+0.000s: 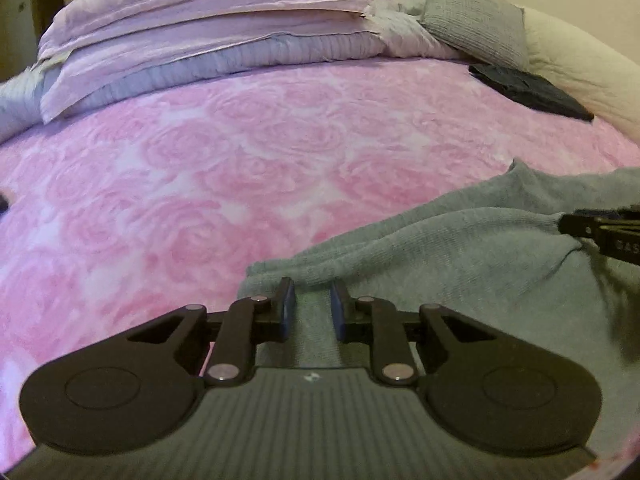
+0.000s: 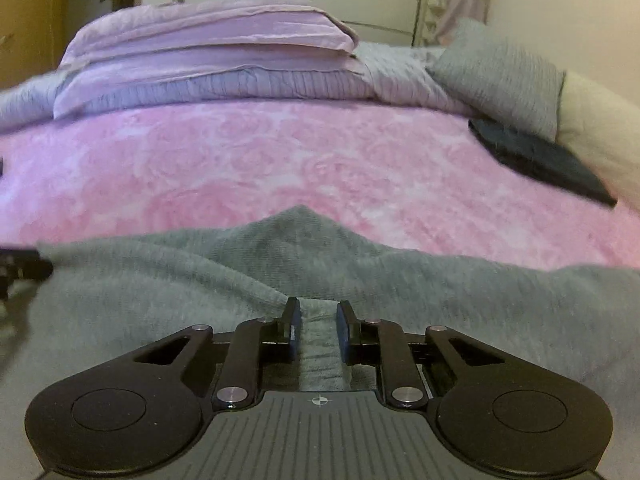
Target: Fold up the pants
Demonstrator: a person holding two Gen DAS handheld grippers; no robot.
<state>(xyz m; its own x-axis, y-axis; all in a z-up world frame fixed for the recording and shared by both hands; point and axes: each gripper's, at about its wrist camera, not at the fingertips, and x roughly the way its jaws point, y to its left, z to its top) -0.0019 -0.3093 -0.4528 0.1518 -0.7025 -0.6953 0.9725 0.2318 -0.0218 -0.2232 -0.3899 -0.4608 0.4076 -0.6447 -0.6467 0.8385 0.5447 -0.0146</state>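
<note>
Grey knit pants point(image 1: 460, 264) lie rumpled at the near side of a pink rose-patterned bedspread point(image 1: 200, 180). My left gripper point(image 1: 314, 292) is shut on a fold of the pants near their left edge, and the cloth fills the gap between its blue pads. In the right wrist view the pants point(image 2: 200, 280) spread across the foreground, and my right gripper point(image 2: 319, 312) is shut on a band of them. The right gripper's tip point(image 1: 600, 228) shows at the right edge of the left wrist view, pinching the fabric. At the left edge of the right wrist view, the left gripper point(image 2: 24, 268) is seen.
Lilac pillows point(image 1: 208, 12) are stacked at the head of the bed. A grey cushion point(image 1: 476, 28) and a cream pillow point(image 1: 580, 68) lean at the back right. A dark folded garment point(image 1: 532, 92) lies on the bedspread in front of them. Pink bedspread point(image 2: 280, 160) stretches beyond the pants.
</note>
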